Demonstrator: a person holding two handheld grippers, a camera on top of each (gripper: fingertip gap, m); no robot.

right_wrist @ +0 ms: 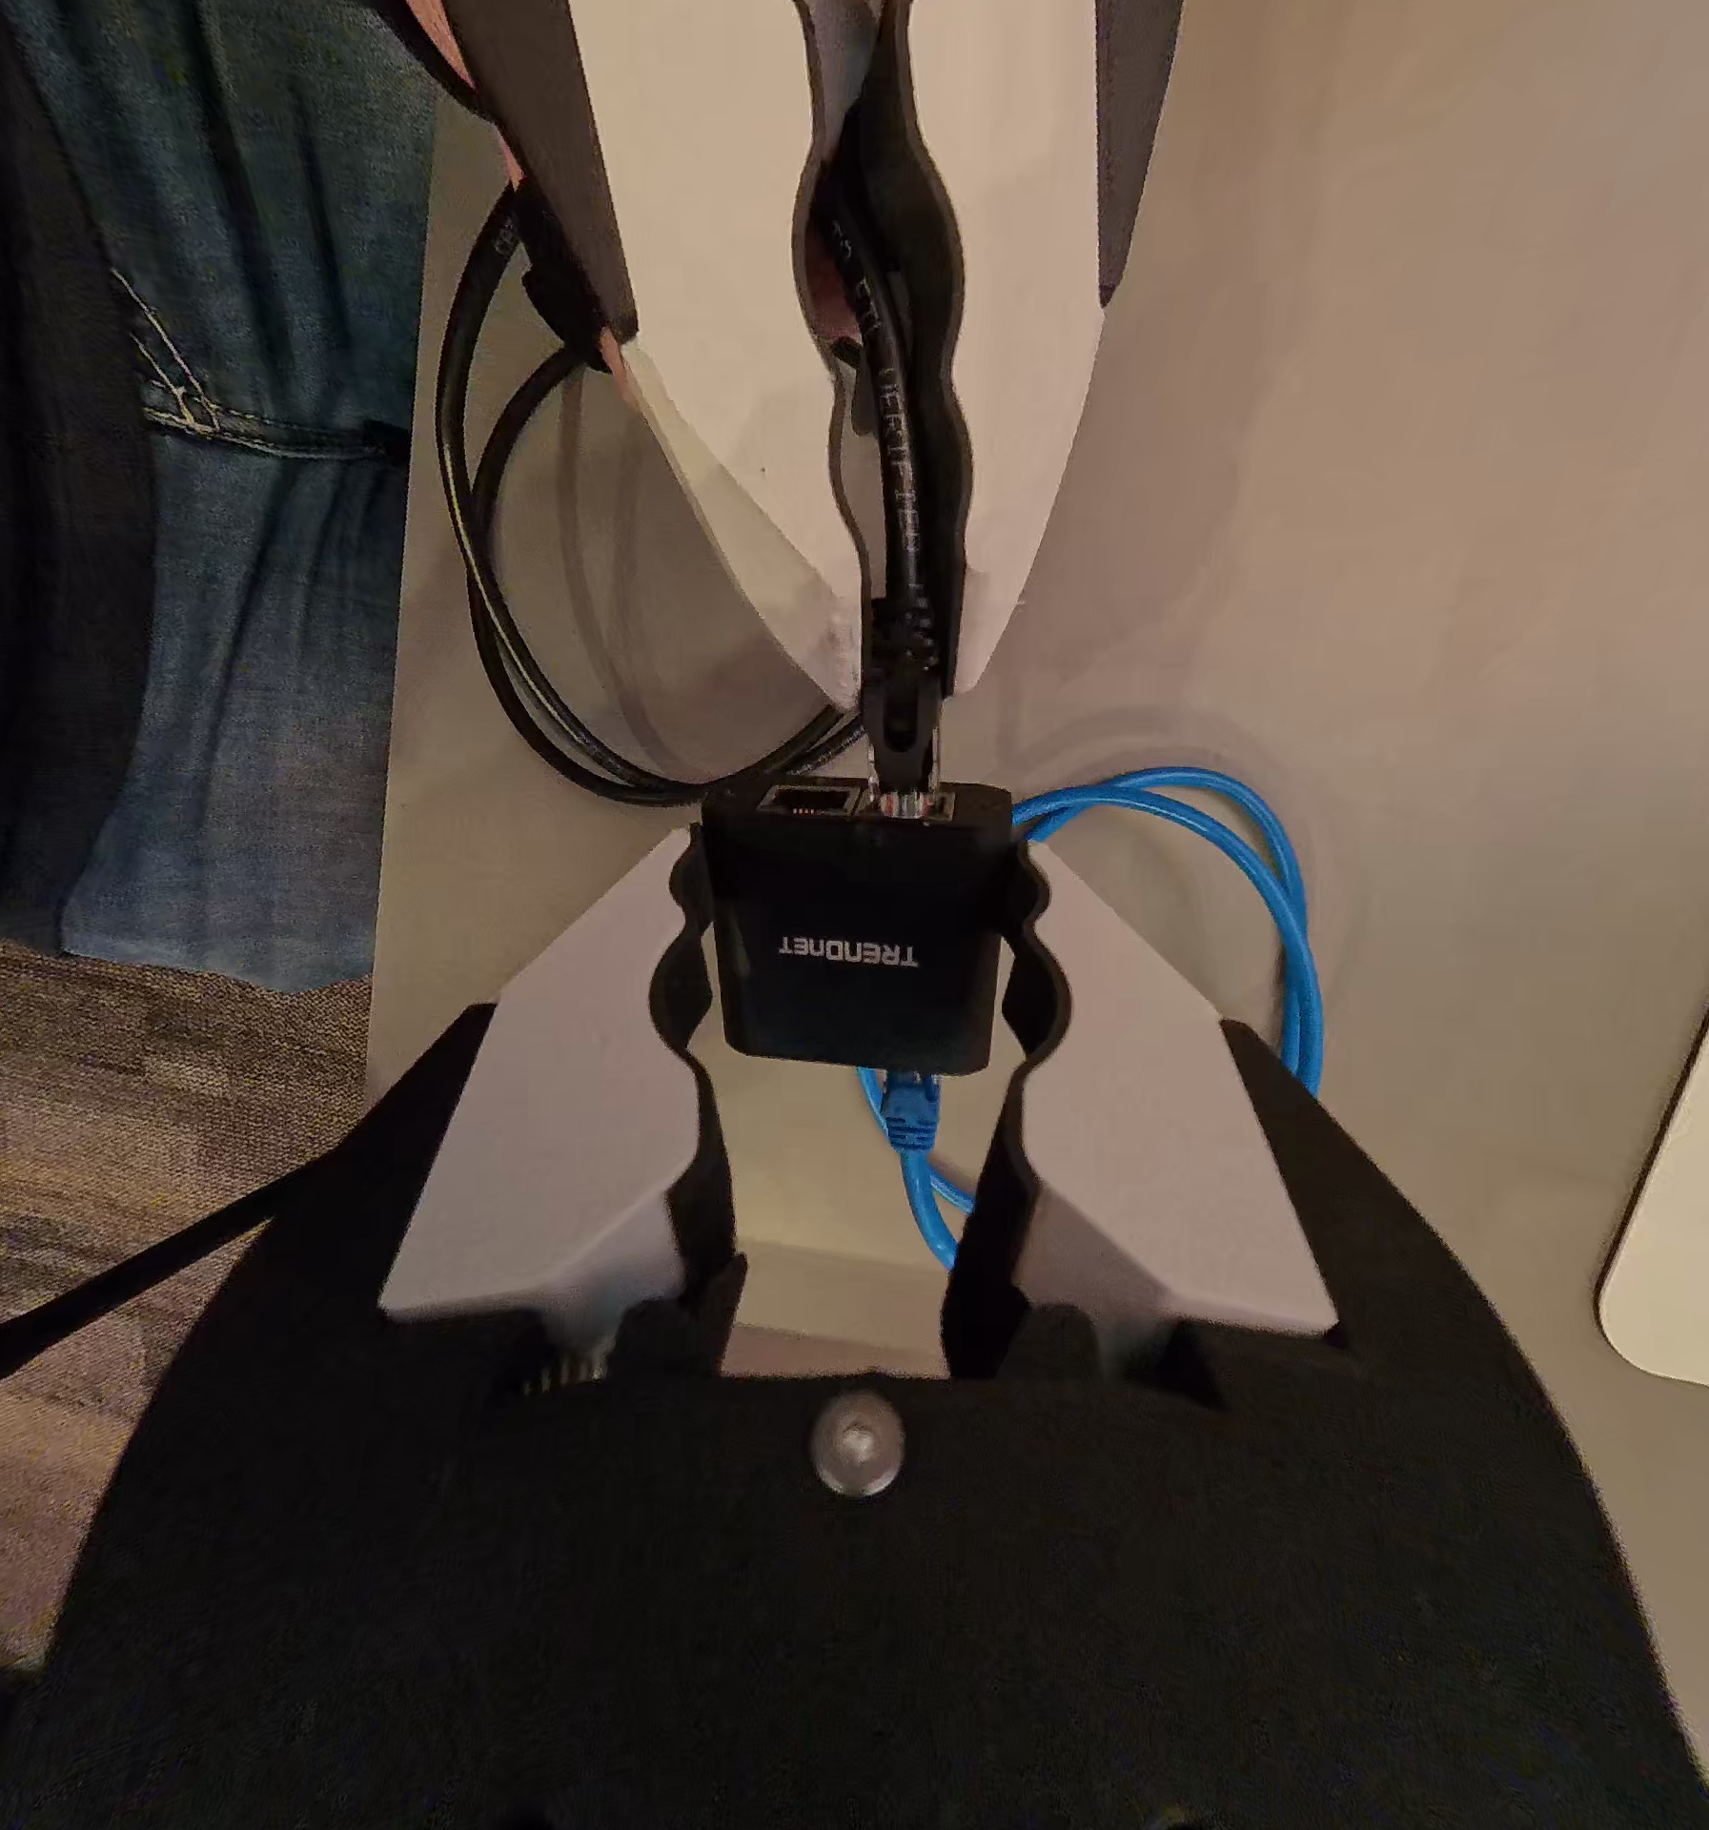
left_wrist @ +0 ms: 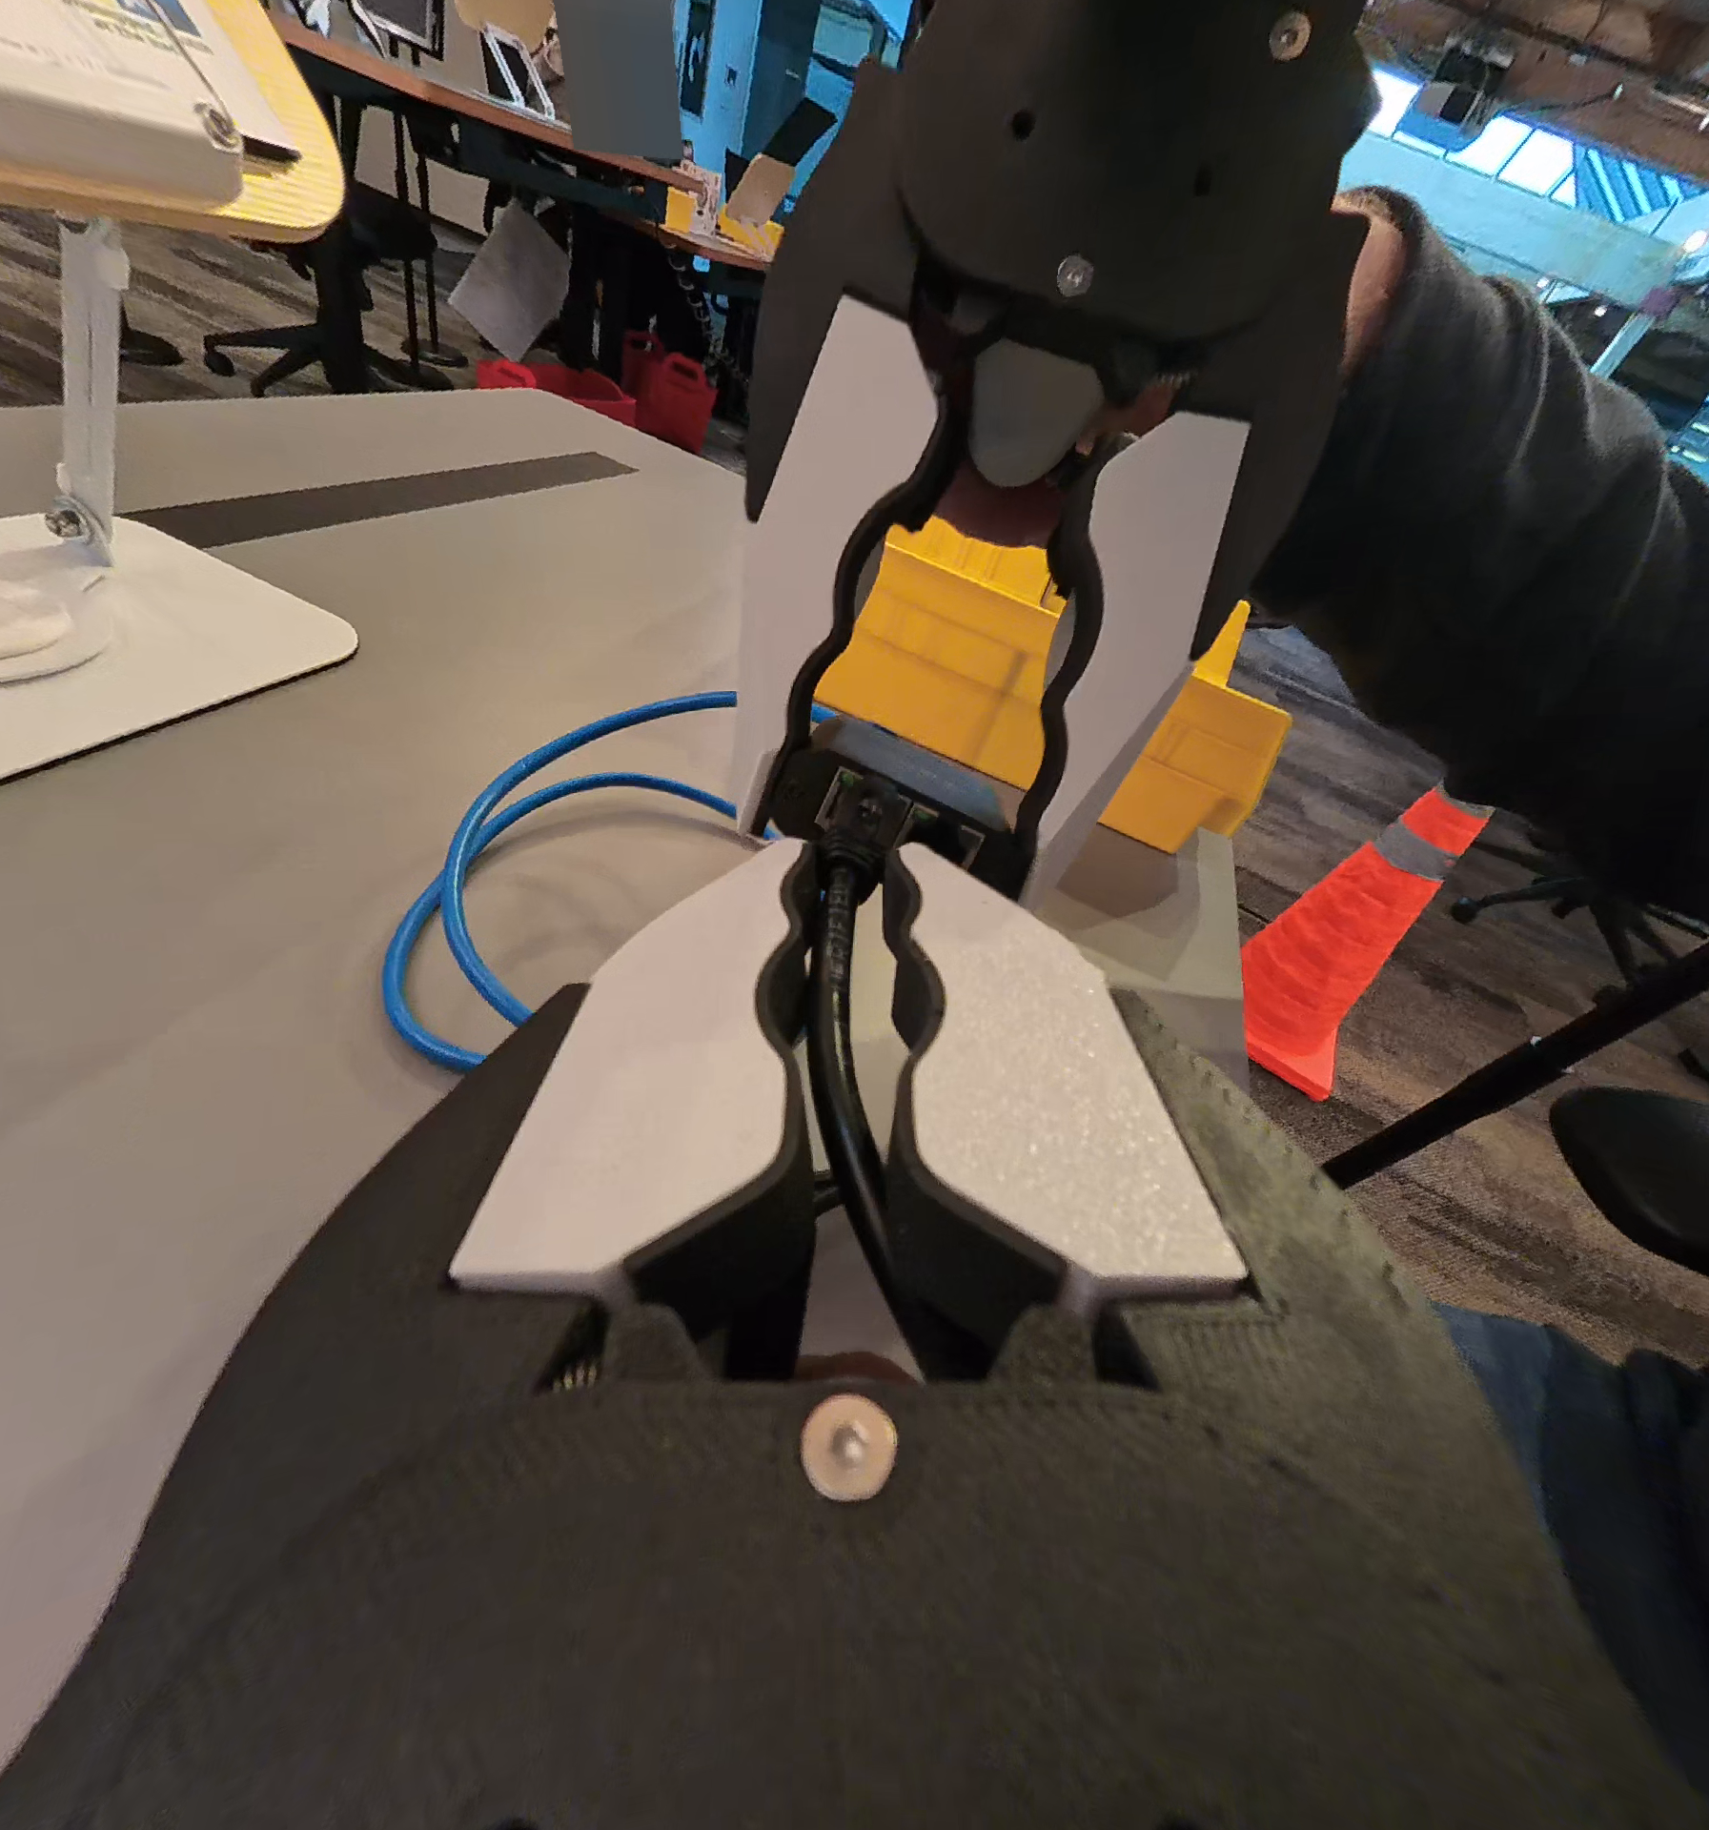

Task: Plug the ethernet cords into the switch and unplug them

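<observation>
Switch [right_wrist: 855, 941], black, clamped in right gripper [right_wrist: 855, 951] to steady it on counter [right_wrist: 1424, 495]. Left gripper [left_wrist: 845, 891] pinches black cord [left_wrist: 835, 1000] behind its plug, seemingly to seat or pull it.

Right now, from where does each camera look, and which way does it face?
Left wrist view: sits on the left gripper, looks across the grey table; its jaws clamp the black ethernet cord; a dark sleeve shows.
Right wrist view: sits on the right gripper, looks down; its jaws grip the small black switch box.
Both views share the switch, black cord and blue cable.
</observation>
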